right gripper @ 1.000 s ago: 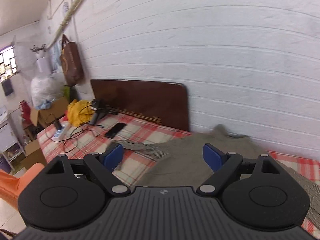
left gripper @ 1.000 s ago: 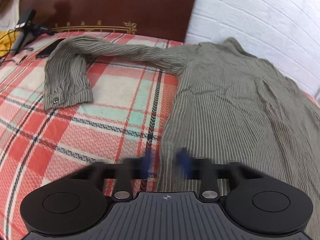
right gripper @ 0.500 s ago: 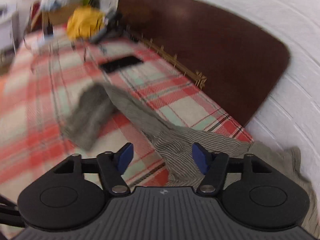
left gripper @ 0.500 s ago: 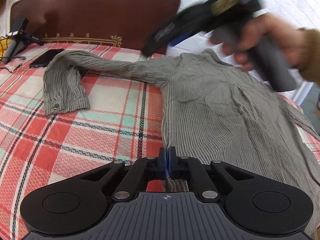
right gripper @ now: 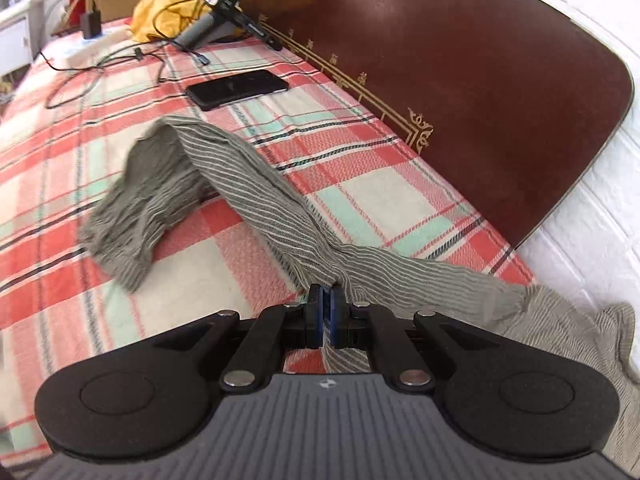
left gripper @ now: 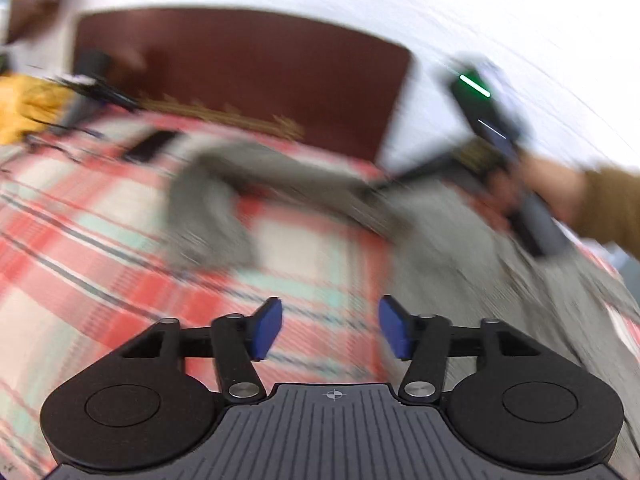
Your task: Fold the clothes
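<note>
While spread across a red, cream and mint plaid bedcover [right gripper: 360,184], lies flat a grey-green striped shirt [right gripper: 560,312], body toward the white brick wall [right gripper: 592,216], 1 long sleeve [right gripper: 256,200] stretched out toward the dark wooden headboard [right gripper: 460,80] and doubled back at the cuff. Beyond the sleeve, on the bedcover: a black phone [right gripper: 238,89], loose cables [right gripper: 100,68], a yellow cloth [right gripper: 168,4].

Right gripper [right gripper: 326,300]: blue pads pressed together, clamped on the sleeve close to the shoulder, fabric rising in a ridge straight ahead of the tips and running under the gripper's body. Seen from the left wrist too, reaching down onto the same sleeve [left gripper: 280,168], held by a hand [left gripper: 548,188] in a mustard-brown cuff, a green light glowing on its body.

Left gripper [left gripper: 330,330]: blue pads wide apart and opening, nothing between them but bedcover; shirt body [left gripper: 500,280] just off to the right side of its right finger, not touching as far as can be told.

No legible writing anywhere; only gold ornament along the headboard's lower edge, too small to read as text.

Left wrist view heavily smeared by motion, so stripes, cuff and the right gripper's tips hard to make out. Shirt hem and far sleeve cut off at the frame edges in both views.
</note>
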`<action>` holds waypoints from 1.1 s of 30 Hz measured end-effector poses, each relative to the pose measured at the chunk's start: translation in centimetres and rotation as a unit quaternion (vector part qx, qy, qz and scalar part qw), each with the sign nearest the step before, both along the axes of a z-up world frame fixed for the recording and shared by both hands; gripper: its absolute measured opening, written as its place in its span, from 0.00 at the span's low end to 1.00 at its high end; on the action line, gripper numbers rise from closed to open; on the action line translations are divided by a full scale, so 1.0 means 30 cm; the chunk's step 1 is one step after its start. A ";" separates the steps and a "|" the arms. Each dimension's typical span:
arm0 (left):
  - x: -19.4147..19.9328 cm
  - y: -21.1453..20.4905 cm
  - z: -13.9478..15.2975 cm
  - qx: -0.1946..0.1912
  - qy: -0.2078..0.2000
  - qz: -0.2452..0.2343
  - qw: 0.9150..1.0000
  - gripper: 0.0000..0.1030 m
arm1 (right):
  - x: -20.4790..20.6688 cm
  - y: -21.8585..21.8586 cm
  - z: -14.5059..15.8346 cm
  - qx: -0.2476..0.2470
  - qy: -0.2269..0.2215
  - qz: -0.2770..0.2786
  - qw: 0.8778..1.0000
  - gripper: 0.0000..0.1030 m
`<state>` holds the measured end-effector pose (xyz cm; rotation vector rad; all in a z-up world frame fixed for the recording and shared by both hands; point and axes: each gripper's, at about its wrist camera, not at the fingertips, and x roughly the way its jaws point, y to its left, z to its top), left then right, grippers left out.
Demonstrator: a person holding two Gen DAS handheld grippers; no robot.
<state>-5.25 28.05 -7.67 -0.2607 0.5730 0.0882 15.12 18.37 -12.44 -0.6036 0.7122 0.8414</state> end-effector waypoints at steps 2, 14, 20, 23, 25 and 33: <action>0.031 0.046 0.005 0.019 0.000 0.042 0.999 0.68 | -0.003 -0.017 -0.003 -0.008 0.002 0.001 1.000 0.03; 0.325 -0.011 -0.119 0.181 0.068 0.023 0.981 0.67 | -0.008 -0.019 -0.062 -0.013 0.020 -0.009 1.000 0.04; 0.445 0.001 -0.187 0.173 0.099 0.018 0.980 0.56 | 0.011 -0.035 -0.076 -0.005 0.033 -0.020 0.999 0.06; 0.441 0.028 -0.180 0.163 0.102 0.026 0.981 0.05 | 0.017 -0.038 -0.079 0.000 0.037 -0.025 0.999 0.06; 0.401 0.068 -0.132 0.148 0.094 0.025 0.984 0.01 | 0.018 -0.040 -0.073 0.004 0.036 -0.025 0.999 0.13; 0.098 0.221 0.109 0.190 0.061 0.004 0.980 0.02 | -0.003 -0.084 -0.017 0.031 0.017 -0.015 0.999 0.61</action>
